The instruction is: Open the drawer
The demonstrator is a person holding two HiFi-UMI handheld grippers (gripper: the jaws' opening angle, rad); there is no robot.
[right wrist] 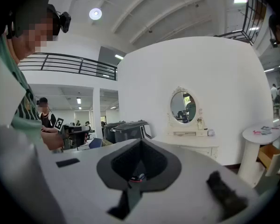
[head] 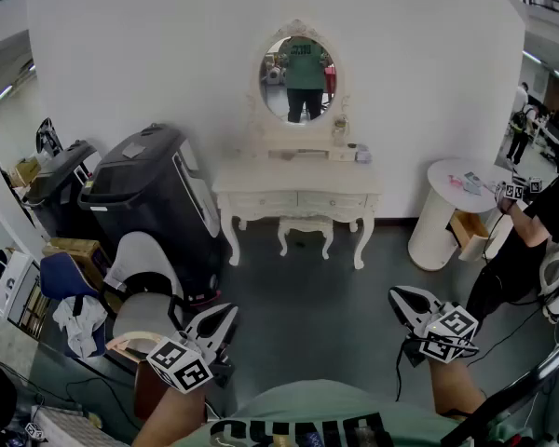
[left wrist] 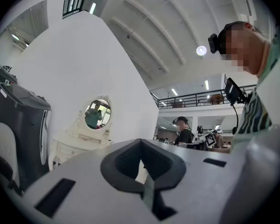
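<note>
Standing well back from the dresser point(head: 298, 182), the person holds both tools low in the frame, about level, noses aimed at it. The left gripper point(head: 225, 315) sits at lower left and the right gripper point(head: 397, 295) at lower right, a forearm behind each. Both are clenched on nothing: each gripper view shows grey jaw tips meeting in a point over a dark, padded hollow (left gripper point(left wrist: 141, 142), right gripper point(right wrist: 141, 142)).

The dresser is white and carved, with curved legs, an oval mirror point(head: 299, 78) above and a matching stool point(head: 304, 227) tucked underneath. Its drawer point(head: 331, 200) sits in the apron at frame centre, front flush and shut, well apart from both grippers. A glossy black bin point(head: 149, 192) stands left of it and a round white side table point(head: 453, 177) right of it.

Only the gripper views take in the ribbed ceiling and its lamps. The right gripper view shows a plain wooden box point(right wrist: 270, 156) sticking out from the side table. In the head view a second person point(head: 531, 226) stands at the right edge.
</note>
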